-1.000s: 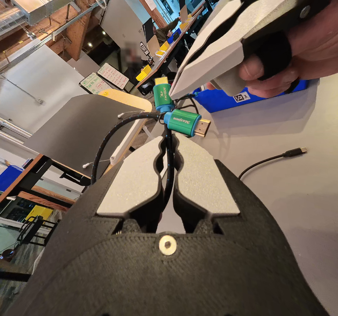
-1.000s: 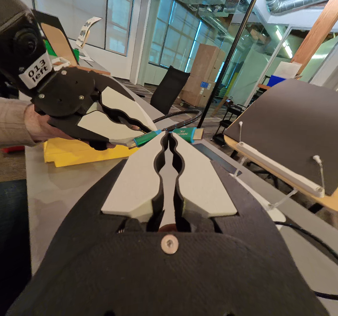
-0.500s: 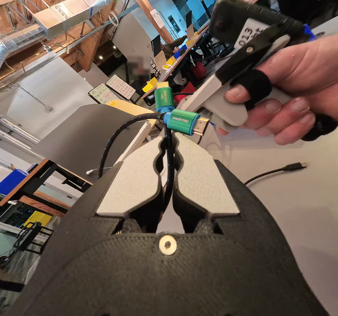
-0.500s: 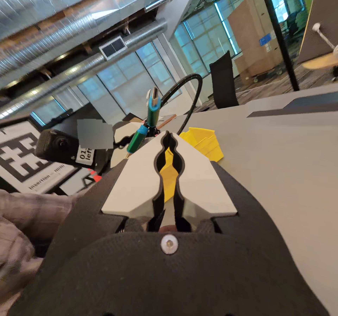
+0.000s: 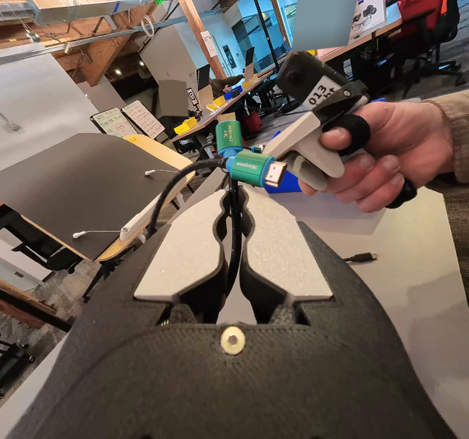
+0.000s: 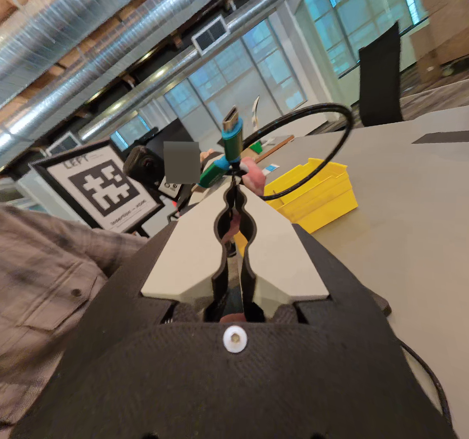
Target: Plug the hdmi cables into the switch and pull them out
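Left wrist view: the left tongs (image 5: 234, 193) are clamped on the black braided HDMI cable (image 5: 234, 236), which runs up between the fingers. Just past the tips, its two green plugs fork, one plug (image 5: 228, 136) pointing up, the other plug (image 5: 253, 170) pointing right toward the right tongs (image 5: 272, 147), held in a hand (image 5: 390, 157) above the grey desk (image 5: 406, 261). In the right wrist view the right tongs (image 6: 234, 186) are pressed together, empty so far as I can tell, just short of the plugs; the cable loops over a yellow bin (image 6: 322, 195).

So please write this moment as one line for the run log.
left gripper: shut on cable | both green plugs free in air | right gripper: shut, holds nothing | switch: not in view
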Demonstrator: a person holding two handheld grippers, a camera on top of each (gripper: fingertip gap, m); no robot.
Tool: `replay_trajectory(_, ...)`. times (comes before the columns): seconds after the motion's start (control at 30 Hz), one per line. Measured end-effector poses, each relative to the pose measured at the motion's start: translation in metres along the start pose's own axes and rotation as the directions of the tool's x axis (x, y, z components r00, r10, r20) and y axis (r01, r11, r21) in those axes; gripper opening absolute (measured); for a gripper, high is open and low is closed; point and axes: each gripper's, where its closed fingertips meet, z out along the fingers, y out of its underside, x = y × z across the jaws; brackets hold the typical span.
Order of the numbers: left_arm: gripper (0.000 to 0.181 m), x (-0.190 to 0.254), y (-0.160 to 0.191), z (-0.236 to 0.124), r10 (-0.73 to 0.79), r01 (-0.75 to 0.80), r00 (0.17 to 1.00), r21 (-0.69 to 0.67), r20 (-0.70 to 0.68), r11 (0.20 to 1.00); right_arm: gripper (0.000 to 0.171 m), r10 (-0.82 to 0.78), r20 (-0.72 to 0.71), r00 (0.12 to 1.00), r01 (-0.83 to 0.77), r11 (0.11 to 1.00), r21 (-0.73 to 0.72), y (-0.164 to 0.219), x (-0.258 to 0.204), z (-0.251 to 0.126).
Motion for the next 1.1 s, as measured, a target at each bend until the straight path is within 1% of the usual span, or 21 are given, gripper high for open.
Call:
replay_trajectory(0.03, 0.005, 0.001, 0.0, 0.0, 0.001, -0.001, 1.0, -0.003, -0.003, 1.0, 0.0, -0.01, -0.019, 1.0, 0.011, 1.0, 0.021, -0.003, 0.003, -0.002)
replay_trajectory(0.07, 0.005, 0.001, 0.001, 0.001, 0.004, -0.004, 1.0, -0.006, -0.001, 1.0, 0.0, -0.066, -0.063, 0.996, 0.068, 0.997, 0.035, -0.005, 0.006, -0.003)
replay_trajectory(0.1, 0.005, 0.001, 0.002, 0.001, -0.002, 0.002, 1.0, -0.008, 0.002, 1.0, 0.0, -0.173, -0.13, 0.976, 0.177, 0.984, 0.026, -0.007, 0.008, -0.003)
replay_trajectory(0.13, 0.005, 0.0, 0.002, 0.001, -0.026, 0.026, 1.0, -0.004, 0.003, 1.0, 0.001, -0.307, -0.199, 0.93, 0.309, 0.951, -0.026, -0.006, 0.01, -0.003)
replay_trajectory(0.17, 0.005, -0.001, 0.002, 0.001, -0.051, 0.051, 0.999, -0.004, -0.003, 0.999, 0.009, -0.434, -0.25, 0.866, 0.427, 0.9, -0.086, -0.005, 0.011, -0.004)
replay_trajectory(0.23, 0.005, -0.004, 0.003, 0.0, -0.069, 0.069, 0.998, -0.003, -0.001, 0.998, 0.016, -0.632, -0.293, 0.717, 0.612, 0.773, -0.17, -0.007, 0.005, -0.004)
replay_trajectory(0.3, 0.005, -0.003, 0.003, 0.0, -0.091, 0.091, 0.996, -0.004, -0.01, 0.996, 0.016, -0.799, -0.307, 0.517, 0.749, 0.596, -0.289, -0.005, 0.004, -0.003)
replay_trajectory(0.33, 0.005, -0.002, 0.003, 0.001, -0.094, 0.093, 0.995, -0.009, -0.016, 0.996, 0.013, -0.856, -0.303, 0.419, 0.794, 0.507, -0.336, -0.004, 0.003, -0.002)
replay_trajectory(0.37, 0.005, -0.001, 0.004, 0.001, -0.095, 0.095, 0.995, -0.015, -0.018, 0.995, 0.011, -0.891, -0.297, 0.343, 0.813, 0.44, -0.381, -0.002, 0.004, -0.001)
replay_trajectory(0.4, 0.005, -0.001, 0.004, 0.002, -0.099, 0.098, 0.995, -0.019, -0.02, 0.995, 0.011, -0.91, -0.291, 0.296, 0.816, 0.399, -0.418, 0.001, 0.006, 0.0)
replay_trajectory(0.47, 0.005, 0.0, 0.004, 0.002, -0.103, 0.103, 0.994, -0.019, -0.021, 0.995, 0.012, -0.922, -0.3, 0.246, 0.813, 0.364, -0.454, 0.003, 0.01, 0.002)
replay_trajectory(0.53, 0.005, 0.0, 0.002, 0.001, -0.114, 0.114, 0.993, -0.013, -0.022, 0.993, 0.011, -0.922, -0.305, 0.238, 0.795, 0.365, -0.484, 0.005, 0.016, 0.003)
replay_trajectory(0.6, 0.005, -0.001, 0.002, 0.001, -0.102, 0.102, 0.995, -0.017, -0.016, 0.995, 0.006, -0.912, -0.324, 0.252, 0.785, 0.389, -0.483, 0.004, 0.017, 0.003)
replay_trajectory(0.67, 0.005, 0.0, 0.002, 0.001, -0.101, 0.101, 0.995, -0.016, -0.017, 0.995, 0.005, -0.905, -0.341, 0.253, 0.778, 0.4, -0.484, 0.002, 0.019, 0.001)
replay_trajectory(0.73, 0.005, 0.001, 0.002, 0.002, -0.098, 0.097, 0.995, -0.018, -0.018, 0.995, 0.004, -0.896, -0.344, 0.28, 0.774, 0.423, -0.471, 0.001, 0.019, 0.001)
replay_trajectory(0.8, 0.005, 0.002, 0.003, 0.002, -0.09, 0.089, 0.996, -0.023, -0.018, 0.996, 0.0, -0.896, -0.34, 0.284, 0.773, 0.424, -0.471, 0.002, 0.019, 0.002)
replay_trajectory(0.9, 0.005, 0.002, 0.004, 0.002, -0.075, 0.074, 0.997, -0.03, -0.013, 0.997, 0.0, -0.901, -0.319, 0.294, 0.768, 0.421, -0.482, 0.005, 0.018, 0.003)
replay_trajectory(1.0, 0.005, 0.0, 0.005, 0.002, -0.061, 0.061, 0.998, -0.035, -0.003, 0.998, 0.0, -0.901, -0.292, 0.322, 0.763, 0.429, -0.483, 0.007, 0.013, 0.004)
replay_trajectory(1.03, 0.005, 0.0, 0.005, 0.001, -0.043, 0.043, 0.999, -0.037, 0.003, 0.998, 0.0, -0.888, -0.284, 0.361, 0.755, 0.457, -0.47, 0.009, 0.011, 0.005)
replay_trajectory(1.07, 0.005, 0.0, 0.005, 0.001, -0.021, 0.022, 1.0, -0.041, 0.012, 0.999, 0.0, -0.855, -0.281, 0.435, 0.736, 0.518, -0.436, 0.01, 0.008, 0.007)
replay_trajectory(1.1, 0.005, -0.001, 0.005, 0.001, -0.008, 0.008, 1.0, -0.042, 0.02, 0.999, 0.0, -0.798, -0.281, 0.534, 0.702, 0.603, -0.378, 0.01, 0.005, 0.008)
